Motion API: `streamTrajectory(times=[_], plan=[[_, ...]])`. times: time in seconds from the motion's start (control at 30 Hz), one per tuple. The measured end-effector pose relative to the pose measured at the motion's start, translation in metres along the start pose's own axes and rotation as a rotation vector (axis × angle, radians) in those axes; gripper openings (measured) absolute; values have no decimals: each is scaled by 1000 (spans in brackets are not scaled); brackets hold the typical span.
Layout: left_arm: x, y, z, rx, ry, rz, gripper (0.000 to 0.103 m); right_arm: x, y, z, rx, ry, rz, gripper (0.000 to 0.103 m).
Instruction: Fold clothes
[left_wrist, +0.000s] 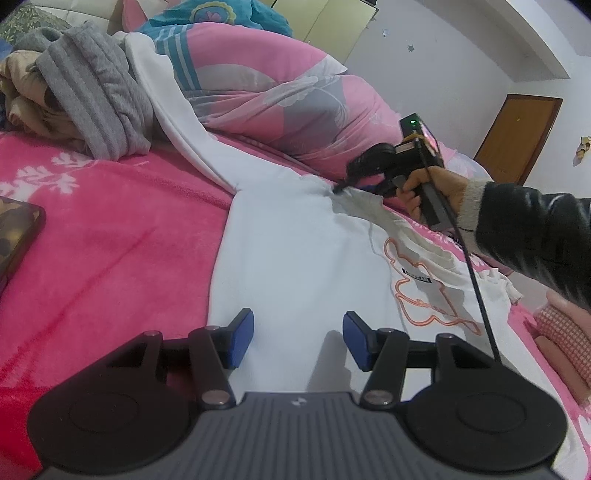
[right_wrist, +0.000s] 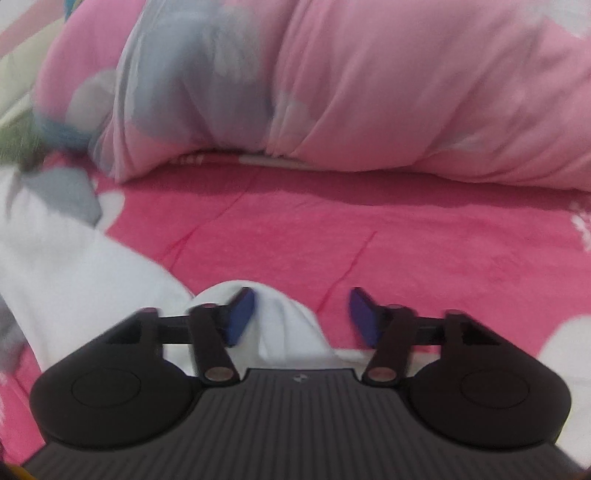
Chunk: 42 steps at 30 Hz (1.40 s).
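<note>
A white garment (left_wrist: 295, 258) with an orange outline print lies spread on the pink blanket (left_wrist: 110, 240). My left gripper (left_wrist: 298, 321) hovers over its near part, open, with nothing between the blue pads. At the garment's far edge sits my right gripper (left_wrist: 338, 188), held by a hand in a black sleeve (left_wrist: 535, 229), its tip touching the cloth. In the blurred right wrist view the right gripper (right_wrist: 302, 299) has its jaws apart. A hump of the white cloth (right_wrist: 280, 325) lies between them, against the left pad (right_wrist: 240, 317); the right pad (right_wrist: 364, 317) is clear of it.
A rolled pink quilt (left_wrist: 277, 92) runs along the back of the bed. A grey garment (left_wrist: 92, 92) is heaped at the far left over beige fabric. A dark patterned flat object (left_wrist: 14, 236) lies at the left edge. A pink checked cloth (left_wrist: 565, 332) shows at the right.
</note>
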<state>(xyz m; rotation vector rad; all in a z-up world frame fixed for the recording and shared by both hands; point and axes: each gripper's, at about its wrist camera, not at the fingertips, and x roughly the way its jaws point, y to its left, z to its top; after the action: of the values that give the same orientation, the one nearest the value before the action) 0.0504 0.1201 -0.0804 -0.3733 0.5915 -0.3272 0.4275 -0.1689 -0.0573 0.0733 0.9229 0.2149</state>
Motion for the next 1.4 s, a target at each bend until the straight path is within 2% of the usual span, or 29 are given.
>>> streamTrajectory(times=[0.03,0.17,0.3,0.37,0.43,0.53,0.57,0.67,0.73,0.77,0.8,1.0,1.07,1.13,1.3,1.4], plan=[[0,0,0,0,0,0,55,1,3,1,-16,-2,-8,5],[-1,0,0,0,-2,0,55,-10,20,6,-115,-118,-36,5],[-1,0,0,4,-2,2,55,9,30,11,-176,-100,-68,5],[-1,0,0,3,-2,0,55,22,27,11,-165,-69,-123,7],[-2,1,0,-2,-3,-4,55,27,18,12,-127,-60,-234,8],[-3,3,0,-14,-3,-14,55,15,12,16,-101,-84,-288,8],[-3,4,0,-17,-3,-17,55,6,15,18,-110,-112,-277,9],[-3,4,1,-20,-3,-19,55,-21,36,28,-163,-195,-127,12],[-3,4,1,-22,-4,-20,55,-19,57,37,-229,-139,5,23],[-3,4,1,-22,-4,-20,55,-11,67,39,-263,-101,37,33],[-3,4,1,-23,-4,-21,55,-2,77,40,-298,-65,61,36],[-3,5,1,-24,-5,-23,55,47,99,37,-371,90,104,48],[-3,5,1,-25,-5,-24,55,53,102,33,-400,107,97,44],[-4,5,1,-27,-6,-25,55,47,108,32,-423,89,105,1],[-5,4,1,-23,-7,-21,55,36,128,29,-495,-19,116,2],[-6,3,0,-22,-7,-21,55,47,127,28,-473,-53,75,2]])
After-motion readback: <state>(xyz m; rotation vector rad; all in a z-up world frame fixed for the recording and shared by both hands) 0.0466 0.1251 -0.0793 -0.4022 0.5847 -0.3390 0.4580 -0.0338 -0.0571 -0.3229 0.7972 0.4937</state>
